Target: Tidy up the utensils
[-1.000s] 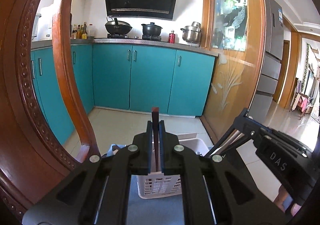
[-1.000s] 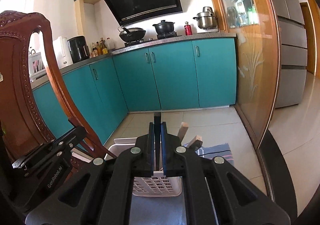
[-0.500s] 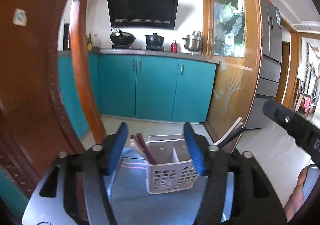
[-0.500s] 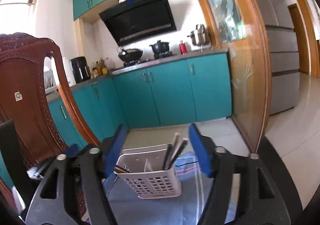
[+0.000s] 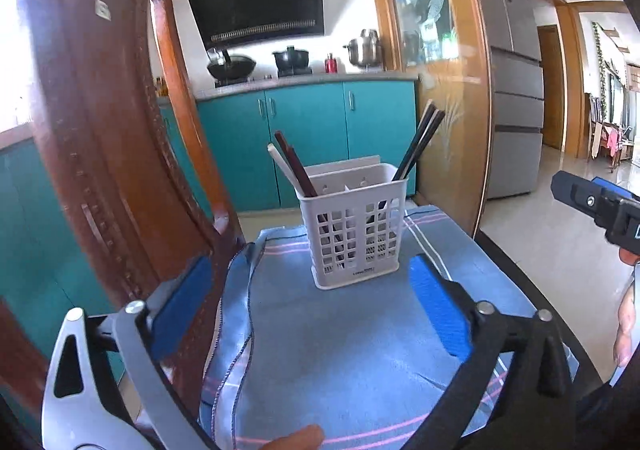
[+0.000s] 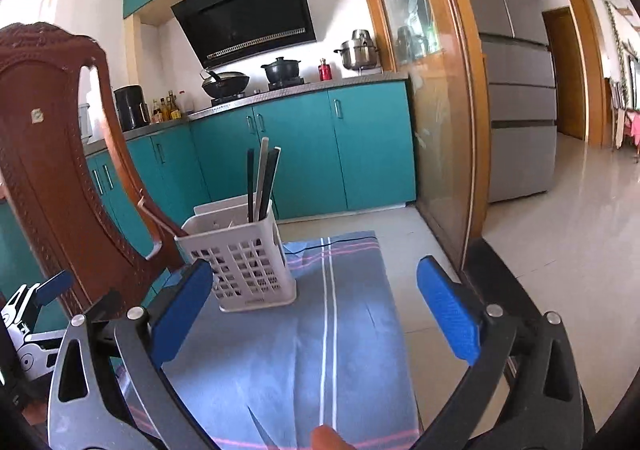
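Observation:
A white slotted utensil basket [image 5: 354,226] stands on a blue striped cloth [image 5: 340,346]; it also shows in the right wrist view [image 6: 244,254]. Dark and pale chopsticks lean out of its left compartment [image 5: 294,166] and its right compartment [image 5: 420,142]; in the right wrist view several chopsticks [image 6: 262,182] stand upright. My left gripper [image 5: 312,308] is open and empty, pulled back from the basket. My right gripper [image 6: 316,308] is open and empty, to the basket's right. The right gripper's body [image 5: 596,206] shows at the left wrist view's right edge.
A carved wooden chair back [image 5: 100,154] stands close on the left, also in the right wrist view [image 6: 52,162]. Behind are teal kitchen cabinets [image 5: 304,142], a glass partition [image 6: 436,90] and a fridge [image 6: 516,90]. The table's dark edge [image 6: 504,282] runs along the right.
Both grippers were shut on chopsticks over the basket a second ago. They opened, the chopsticks dropped into the basket, and both grippers have drawn back.

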{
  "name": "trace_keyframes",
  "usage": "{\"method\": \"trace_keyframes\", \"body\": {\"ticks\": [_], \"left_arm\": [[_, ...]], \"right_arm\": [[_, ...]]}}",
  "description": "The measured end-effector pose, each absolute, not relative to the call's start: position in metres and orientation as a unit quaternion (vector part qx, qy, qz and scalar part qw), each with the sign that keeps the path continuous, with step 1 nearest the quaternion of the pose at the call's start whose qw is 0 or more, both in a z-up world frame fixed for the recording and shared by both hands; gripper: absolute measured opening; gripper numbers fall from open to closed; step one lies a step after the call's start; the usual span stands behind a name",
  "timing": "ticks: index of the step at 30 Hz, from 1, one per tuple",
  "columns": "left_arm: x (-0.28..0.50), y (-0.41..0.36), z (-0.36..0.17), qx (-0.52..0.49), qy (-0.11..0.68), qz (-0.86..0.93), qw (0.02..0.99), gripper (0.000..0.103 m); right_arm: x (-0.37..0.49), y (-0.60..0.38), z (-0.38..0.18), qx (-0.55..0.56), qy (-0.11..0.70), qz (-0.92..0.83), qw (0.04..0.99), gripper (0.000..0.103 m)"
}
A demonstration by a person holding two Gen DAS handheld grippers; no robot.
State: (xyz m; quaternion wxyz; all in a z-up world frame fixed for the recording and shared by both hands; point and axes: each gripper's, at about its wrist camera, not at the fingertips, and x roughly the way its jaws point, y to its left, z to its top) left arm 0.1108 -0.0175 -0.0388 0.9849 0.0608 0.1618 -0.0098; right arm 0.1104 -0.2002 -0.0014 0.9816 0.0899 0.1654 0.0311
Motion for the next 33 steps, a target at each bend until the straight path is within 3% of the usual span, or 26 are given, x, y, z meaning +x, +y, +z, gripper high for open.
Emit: {"method": "trace_keyframes", "body": {"ticks": [7,14,33], "left_arm": [[0.084,-0.002,-0.045,0.020,0.139,0.000,0.990,0.099],[0.074,0.008,-0.037,-0.005,0.122,0.006,0.992,0.100],[0.075,0.008,-0.046,-0.002,0.150,-0.009,0.989,0.100]], "right_arm": [[0.067,-0.181,-0.010,0.032,0.109,0.007,0.994,0.100],[0.060,-0.172,-0.018,0.028,0.142,0.045,0.988,0.100],[0.060,-0.150,-0.024,-0.014,0.138,0.047,0.989,0.100]]}}
